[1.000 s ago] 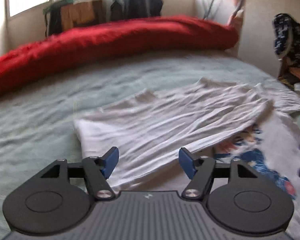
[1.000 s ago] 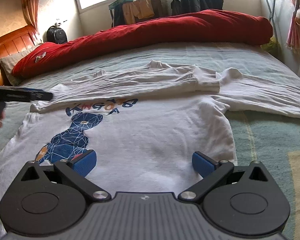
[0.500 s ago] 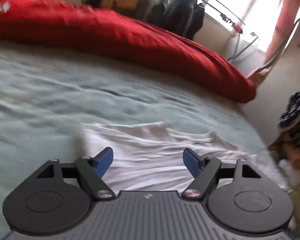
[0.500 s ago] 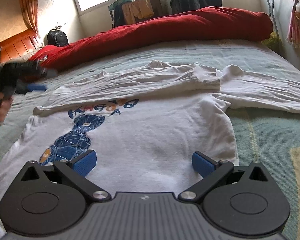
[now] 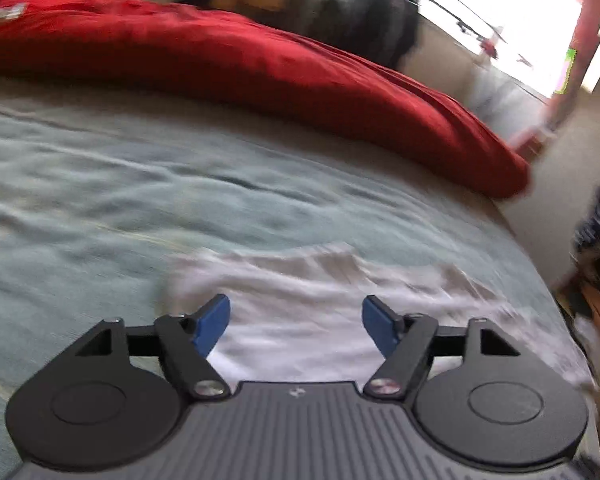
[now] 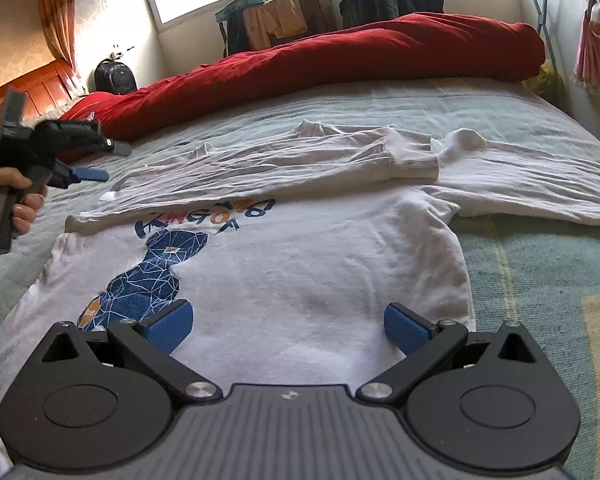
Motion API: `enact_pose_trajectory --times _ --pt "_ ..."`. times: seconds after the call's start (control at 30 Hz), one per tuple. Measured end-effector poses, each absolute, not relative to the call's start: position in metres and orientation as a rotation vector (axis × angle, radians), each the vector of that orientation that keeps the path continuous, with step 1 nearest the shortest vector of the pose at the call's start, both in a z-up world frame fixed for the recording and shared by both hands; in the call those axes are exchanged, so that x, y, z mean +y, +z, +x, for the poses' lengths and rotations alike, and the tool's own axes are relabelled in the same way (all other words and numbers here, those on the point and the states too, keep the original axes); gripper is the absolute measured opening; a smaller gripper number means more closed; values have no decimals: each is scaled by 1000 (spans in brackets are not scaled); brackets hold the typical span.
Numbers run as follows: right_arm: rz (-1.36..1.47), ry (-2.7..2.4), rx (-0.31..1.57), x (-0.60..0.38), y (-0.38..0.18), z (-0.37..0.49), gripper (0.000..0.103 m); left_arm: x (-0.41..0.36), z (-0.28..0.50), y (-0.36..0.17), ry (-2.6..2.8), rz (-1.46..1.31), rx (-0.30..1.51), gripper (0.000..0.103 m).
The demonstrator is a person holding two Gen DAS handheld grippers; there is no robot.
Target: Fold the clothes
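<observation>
The right claw (image 6: 286,326) hangs low over the near hem of the white sweatshirt (image 6: 300,272), its blue pads spread wide with only cloth showing between them and nothing pinched; its view matches the one half a second ago almost exactly. The sweatshirt lies flat on the bed (image 6: 540,264) straight ahead of this claw, printed side up, the blue graphic (image 6: 148,280) ahead and to the left of the left pad. One sleeve (image 6: 260,168) is folded across the chest further ahead, its ribbed cuff (image 6: 414,162) ahead and to the right; the other sleeve runs off to the right.

The left claw (image 6: 88,174) shows far to the left in the right wrist view, gripped by a hand (image 6: 8,196) and held above the bed near the sweatshirt's left edge. Compared with a second ago it has risen and tipped upward, and its blue finger now points toward the sleeve. In its own view the left claw (image 5: 296,322) is spread apart and holds nothing. White cloth (image 5: 320,300) lies just ahead of and under it, though the picture is motion-blurred. A second ago that view took in much of the sweatshirt and the graphic; now it shows mostly bare bed and the red duvet (image 5: 260,68) far ahead.
</observation>
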State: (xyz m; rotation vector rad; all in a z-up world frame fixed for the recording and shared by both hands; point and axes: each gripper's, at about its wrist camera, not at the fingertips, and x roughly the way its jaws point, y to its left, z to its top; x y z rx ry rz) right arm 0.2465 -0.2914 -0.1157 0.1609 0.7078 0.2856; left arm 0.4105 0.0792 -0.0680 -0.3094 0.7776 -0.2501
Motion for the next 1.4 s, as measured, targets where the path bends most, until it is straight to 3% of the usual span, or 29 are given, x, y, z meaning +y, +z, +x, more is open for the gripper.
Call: enact_pose_trajectory --times 0.17,0.33,0.43,0.73,0.83,1.03,1.2,1.4 --pt "153 285 710 -291 -116 247 103 79 402 -91 -130 -176 892 77" --pt "164 286 712 -293 -115 248 103 79 394 -62 -47 -126 839 75" --pt "160 284 712 -292 -115 248 103 46 401 -43 -131 -76 766 79" --pt "147 283 711 -291 -116 249 103 -59 418 -92 -314 92 780 80" --pt "158 287 713 -293 -115 249 103 -55 397 -106 -312 129 725 81" --pt "166 288 719 -295 -114 248 103 -34 373 -91 -281 117 798 82" --pt "114 288 711 -288 -114 247 103 -20 385 -60 -271 32 736 84" --pt "47 290 656 -273 -86 255 103 -9 422 -70 -187 13 848 84"
